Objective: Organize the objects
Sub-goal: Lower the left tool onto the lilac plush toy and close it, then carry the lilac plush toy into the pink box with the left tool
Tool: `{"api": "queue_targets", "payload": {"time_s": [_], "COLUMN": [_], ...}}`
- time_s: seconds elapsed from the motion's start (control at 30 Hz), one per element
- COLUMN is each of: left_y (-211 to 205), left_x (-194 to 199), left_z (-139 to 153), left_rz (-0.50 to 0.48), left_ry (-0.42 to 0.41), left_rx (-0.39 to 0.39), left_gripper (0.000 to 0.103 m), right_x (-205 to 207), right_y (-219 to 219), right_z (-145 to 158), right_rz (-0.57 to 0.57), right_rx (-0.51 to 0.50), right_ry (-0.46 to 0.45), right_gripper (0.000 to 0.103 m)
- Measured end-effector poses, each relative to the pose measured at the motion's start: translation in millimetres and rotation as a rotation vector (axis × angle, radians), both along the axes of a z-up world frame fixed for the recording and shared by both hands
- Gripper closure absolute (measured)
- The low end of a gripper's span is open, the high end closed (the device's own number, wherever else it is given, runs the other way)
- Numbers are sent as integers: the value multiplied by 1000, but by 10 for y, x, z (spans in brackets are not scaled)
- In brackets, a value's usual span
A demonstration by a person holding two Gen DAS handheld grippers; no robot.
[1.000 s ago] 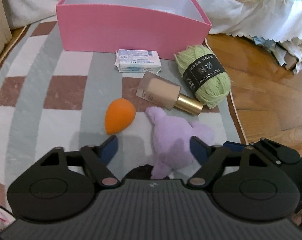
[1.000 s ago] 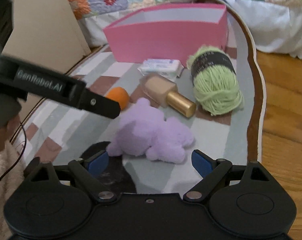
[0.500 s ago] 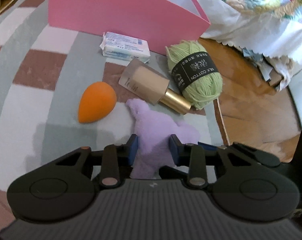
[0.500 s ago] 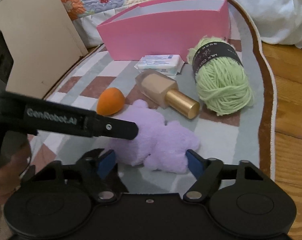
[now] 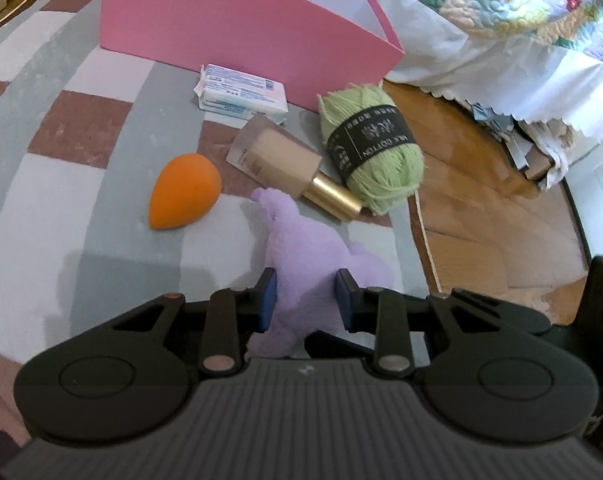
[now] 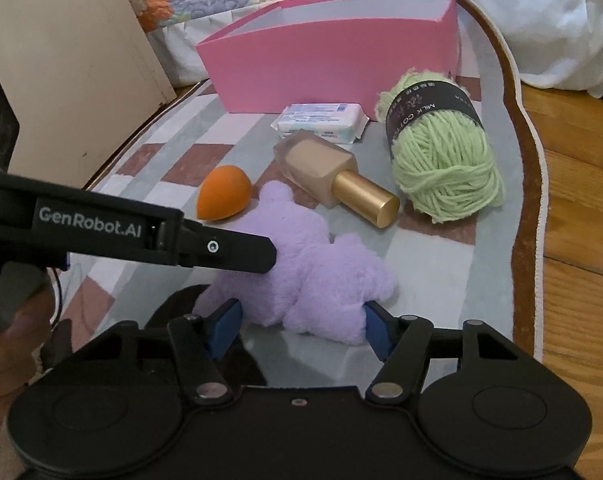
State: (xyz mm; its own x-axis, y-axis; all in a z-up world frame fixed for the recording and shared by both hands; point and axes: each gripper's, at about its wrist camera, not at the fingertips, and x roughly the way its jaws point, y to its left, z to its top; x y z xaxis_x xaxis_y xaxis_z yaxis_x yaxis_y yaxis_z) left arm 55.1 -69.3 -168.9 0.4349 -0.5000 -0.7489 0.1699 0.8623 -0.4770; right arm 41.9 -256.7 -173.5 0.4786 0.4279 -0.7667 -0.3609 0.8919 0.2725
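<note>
My left tool [image 5: 304,295] is closing, its blue pads pinching the purple plush toy [image 5: 301,252]; my right tool [image 6: 299,330] is closing too, pads at the toy's flanks, seemingly just touching; the toy lies on the rug [image 5: 101,208], so I judge this the grasping step; next I must lift it clear and carry it over the orange makeup sponge [image 5: 185,190], foundation bottle [image 5: 277,160] and green yarn ball [image 5: 375,152] into the pink box [image 5: 237,20]; beyond lie wooden floor [image 5: 481,216] and a quilted bed [image 5: 521,12].
</note>
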Motion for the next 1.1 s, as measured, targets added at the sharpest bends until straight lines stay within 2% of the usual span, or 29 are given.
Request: {"api": "queue_targets", "payload": {"time_s": [0.1,0.2,0.4,0.5,0.67,0.73,0.77,0.8,0.87,1.03,1.1], "left_y": [23,61,123,156,229,219,185,173,215,346,361], "left_x": [-74,-106,-212,-313,-451,-460,-443,-436,-445,-444,-416], "left_z": [77,157,346,473,650,725,769,803,898,1204,1360], "left_rz": [-2,3,-2,-24,-18,-15,-18,-10,2,29,24], "left_ry": [-10,-22,-49,-84,-121,-111,-78,-61,-66,-95,-108], "left_rx": [-22,-39,-74,-64,-80,-51,-6,14,14,-2,13], "left_gripper": [73,73,73,73,73,73,73,73,73,73,73], "right_x": [-59,-146,-192,-233,-356,-377,-382,-386,-371,-328,-297], "right_y": [31,88,83,109,177,187,194,205,242,268,291], "right_z": [81,192,384,514,688,756,797,848,923,1163,1291], "right_rz": [14,40,46,58,98,104,107,112,134,147,154], "right_rx": [-11,-39,-31,-37,-77,-77,-81,-85,-96,-69,-63], "right_ry": [-6,-60,-72,-89,-133,-146,-153,-161,-153,-169,-174], "right_gripper": [23,16,14,13,14,14,16,24,30,32,32]}}
